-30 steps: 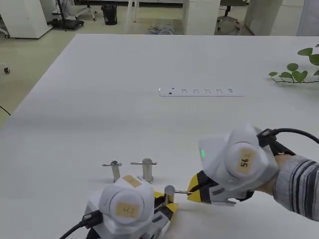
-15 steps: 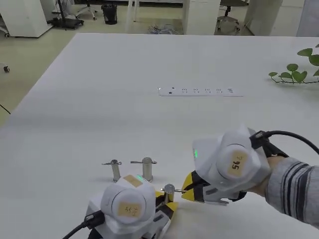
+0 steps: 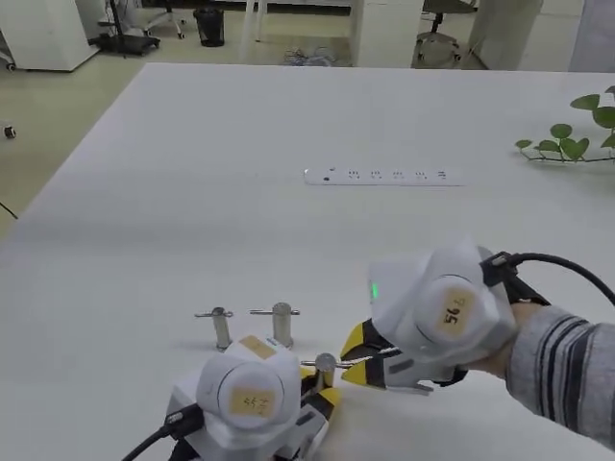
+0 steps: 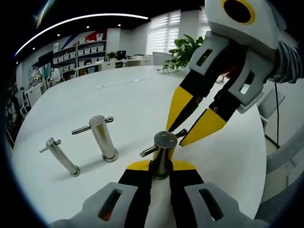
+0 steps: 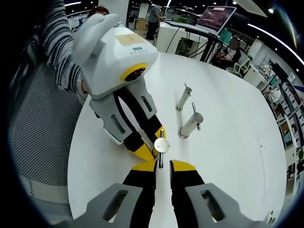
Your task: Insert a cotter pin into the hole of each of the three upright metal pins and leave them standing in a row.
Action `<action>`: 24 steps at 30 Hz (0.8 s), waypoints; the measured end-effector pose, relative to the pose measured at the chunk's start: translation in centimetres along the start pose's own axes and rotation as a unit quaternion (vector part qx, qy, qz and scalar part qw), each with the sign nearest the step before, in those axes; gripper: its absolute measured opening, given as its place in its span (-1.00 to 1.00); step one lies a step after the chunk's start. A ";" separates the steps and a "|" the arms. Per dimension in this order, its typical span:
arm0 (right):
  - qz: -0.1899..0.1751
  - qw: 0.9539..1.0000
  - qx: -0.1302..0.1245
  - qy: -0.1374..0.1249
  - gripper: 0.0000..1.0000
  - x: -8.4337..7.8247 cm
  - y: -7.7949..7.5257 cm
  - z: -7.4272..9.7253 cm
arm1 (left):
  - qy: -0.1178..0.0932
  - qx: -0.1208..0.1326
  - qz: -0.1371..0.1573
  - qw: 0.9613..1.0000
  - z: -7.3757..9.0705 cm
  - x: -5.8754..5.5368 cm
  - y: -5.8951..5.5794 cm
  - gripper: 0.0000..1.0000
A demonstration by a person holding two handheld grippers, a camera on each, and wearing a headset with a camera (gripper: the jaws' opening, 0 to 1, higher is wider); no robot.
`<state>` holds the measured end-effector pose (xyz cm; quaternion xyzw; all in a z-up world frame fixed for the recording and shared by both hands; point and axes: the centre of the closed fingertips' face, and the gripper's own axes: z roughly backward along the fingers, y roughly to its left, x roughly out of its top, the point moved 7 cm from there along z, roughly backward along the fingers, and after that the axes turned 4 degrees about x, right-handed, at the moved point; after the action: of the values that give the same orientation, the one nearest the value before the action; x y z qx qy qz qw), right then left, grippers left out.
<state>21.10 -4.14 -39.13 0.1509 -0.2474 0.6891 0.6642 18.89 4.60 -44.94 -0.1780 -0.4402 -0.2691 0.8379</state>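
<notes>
Leftward travel of the right gripper (image 3: 354, 357) is the change since a second ago: it has closed on the near pin, and the cotter pin (image 4: 148, 151) now pokes out of the far side of the hole.

That third metal pin (image 3: 326, 365) stands at the lower centre of the head view, near the surface's (image 3: 288, 221) front edge. The left gripper (image 4: 161, 166) has its jaws clamped on the pin's lower shaft and holds it upright. The right gripper's jaws are narrow, pinched on the looped end of the cotter pin just beside the pin's head.

Left of it in the head view stand the two other pins (image 3: 221, 327) (image 3: 282, 324), each already carrying its own cotter pin, close together in a line.

The risks, as I judge them:
- If the right jaws pull back before they let go, the cotter pin could be dragged out again.
- If the push is not square to the hole, it could bind and lever the pin over against the left jaws.
- If the left jaws open with a sideways drag, the pin could tip or slide out of the row.
- A wide withdrawal on the left could knock over its nearest neighbour.
</notes>
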 end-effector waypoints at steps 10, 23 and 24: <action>-0.017 1.000 -0.004 -0.002 -0.97 -0.6 0.3 0.7 | 0.002 0.020 0.001 1.000 0.0 0.0 -0.3 -0.80; -0.018 1.000 -0.005 -0.015 -1.00 0.2 0.3 0.2 | 0.001 0.029 0.011 1.000 0.0 0.0 -0.3 -0.80; -0.019 1.000 -0.004 -0.015 -1.00 0.3 0.3 0.2 | 0.001 0.030 0.011 0.999 0.0 0.0 -0.3 -0.80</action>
<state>20.72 -4.01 -38.90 0.1636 -0.2574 0.6733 0.6736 18.72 4.31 -44.90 -0.1575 -0.4448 -0.2468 0.8464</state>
